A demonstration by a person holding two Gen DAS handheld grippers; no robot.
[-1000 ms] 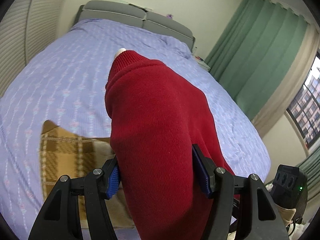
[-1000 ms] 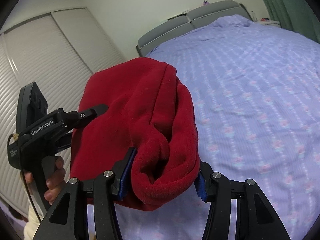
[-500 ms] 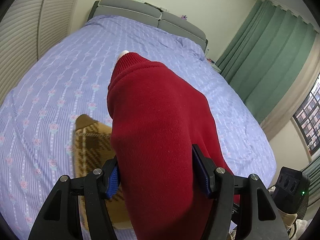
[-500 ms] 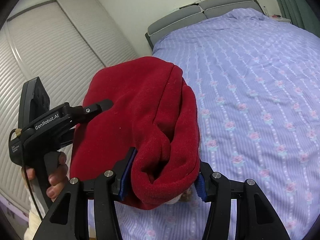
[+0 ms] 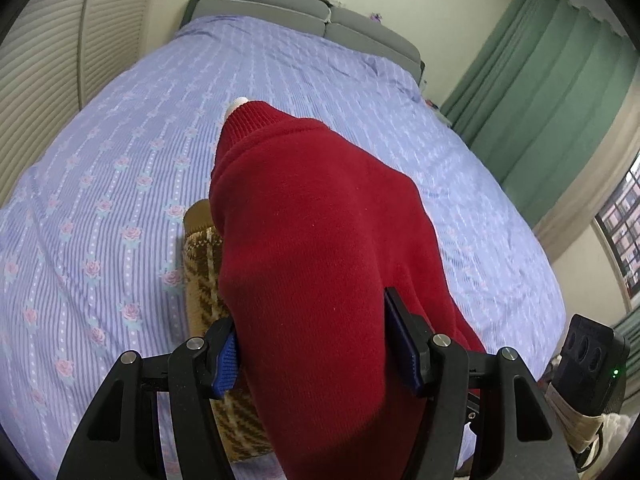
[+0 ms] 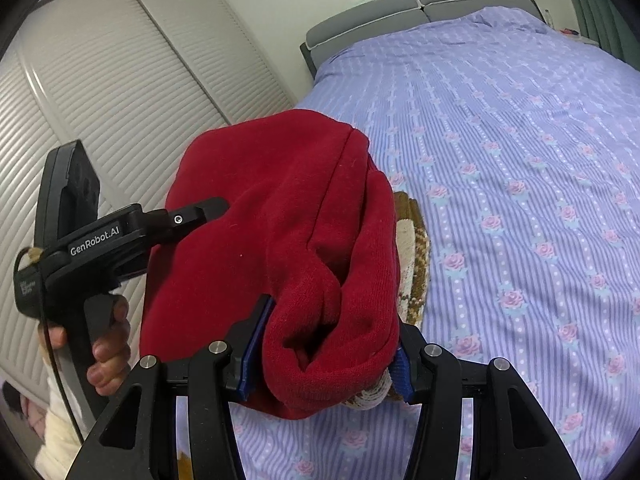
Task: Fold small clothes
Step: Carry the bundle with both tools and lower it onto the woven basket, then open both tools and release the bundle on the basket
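The red sweater (image 5: pixel 320 248) hangs folded in the air above the near part of the bed (image 5: pixel 100 200), held by both tools. The left gripper (image 5: pixel 316 348) pinches one side of it, and the right gripper (image 6: pixel 324 356) pinches a bunched fold. Under it, a brown plaid garment (image 5: pixel 202 276) lies on the purple flowered sheet.

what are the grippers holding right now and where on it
Both hold the folded red sweater: the left gripper and the right gripper each clamp a bunched end of it.
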